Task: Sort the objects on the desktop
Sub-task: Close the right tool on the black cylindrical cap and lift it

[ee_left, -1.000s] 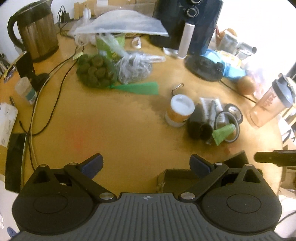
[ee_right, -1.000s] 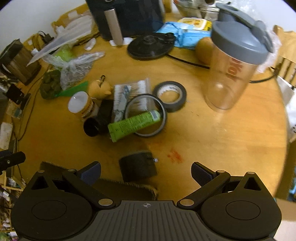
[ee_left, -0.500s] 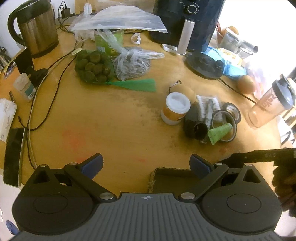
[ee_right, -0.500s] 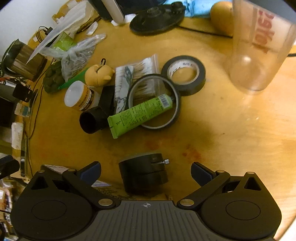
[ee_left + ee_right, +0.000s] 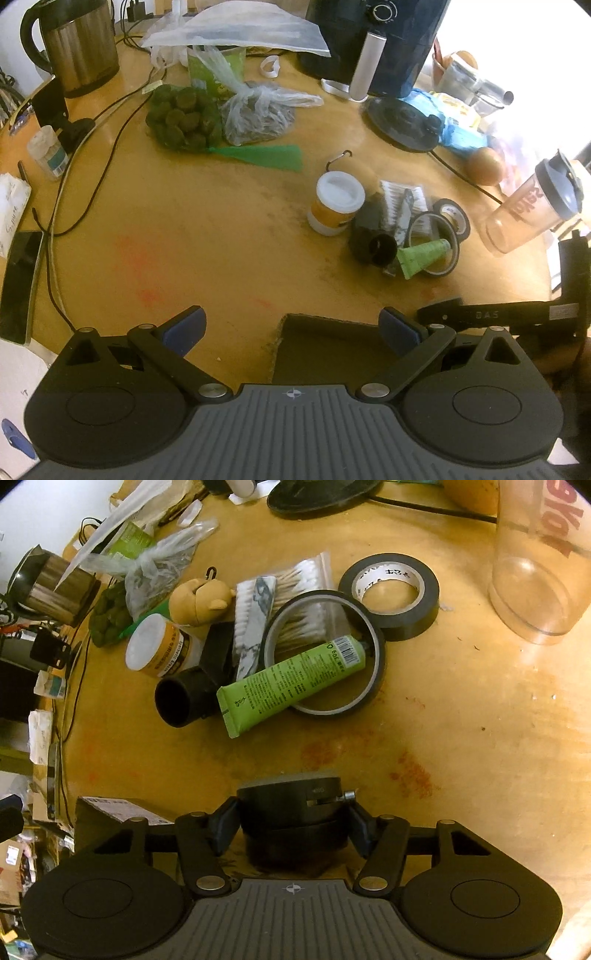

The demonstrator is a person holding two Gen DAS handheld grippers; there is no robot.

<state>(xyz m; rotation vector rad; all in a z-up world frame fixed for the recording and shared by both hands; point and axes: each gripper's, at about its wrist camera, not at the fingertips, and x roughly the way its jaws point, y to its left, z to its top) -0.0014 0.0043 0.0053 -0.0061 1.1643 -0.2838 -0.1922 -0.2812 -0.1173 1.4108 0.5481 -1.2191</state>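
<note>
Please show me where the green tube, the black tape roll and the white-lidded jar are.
green tube [image 5: 291, 685]: right wrist view, middle of body.
black tape roll [image 5: 428, 603]: right wrist view, outer wall.
white-lidded jar [image 5: 340, 192]: left wrist view, lid.

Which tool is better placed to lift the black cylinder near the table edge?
Right. The right tool is closing with its pads either side of the black cylinder. The left tool hangs open and empty over a cardboard box.
</note>
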